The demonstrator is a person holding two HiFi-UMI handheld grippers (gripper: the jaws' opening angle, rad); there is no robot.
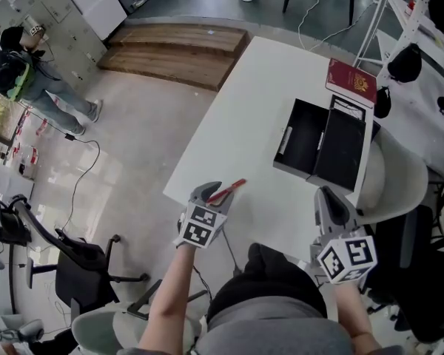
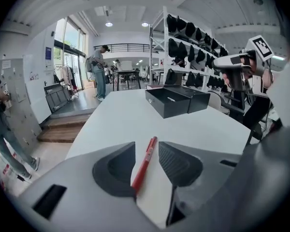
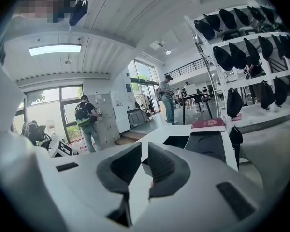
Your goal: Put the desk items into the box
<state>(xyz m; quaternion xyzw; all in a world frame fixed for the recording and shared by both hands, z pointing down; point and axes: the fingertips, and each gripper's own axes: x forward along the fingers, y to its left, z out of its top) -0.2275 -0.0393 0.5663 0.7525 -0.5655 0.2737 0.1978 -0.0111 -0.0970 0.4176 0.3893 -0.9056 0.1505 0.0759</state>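
A red pen [image 1: 231, 190] lies at the near edge of the white table [image 1: 244, 109]. My left gripper [image 1: 213, 191] is around it. In the left gripper view the pen [image 2: 144, 166] runs between the parted jaws of that gripper [image 2: 147, 151], resting along the left one. An open, empty black box [image 1: 305, 139] with its lid [image 1: 342, 150] folded to the right stands further in, also visible as the box [image 2: 169, 103] ahead of the left gripper. A dark red book [image 1: 351, 82] lies behind it. My right gripper [image 1: 327, 196] hovers near the box's front corner, jaws nearly together and empty [image 3: 144, 151].
A white chair [image 1: 388, 187] stands at the table's right edge. Shelving with black bags [image 1: 407, 61] runs along the far right. A black office chair [image 1: 81, 261] is on the floor at the left, a wooden platform [image 1: 177, 50] lies beyond the table, and a person [image 1: 29, 72] stands far left.
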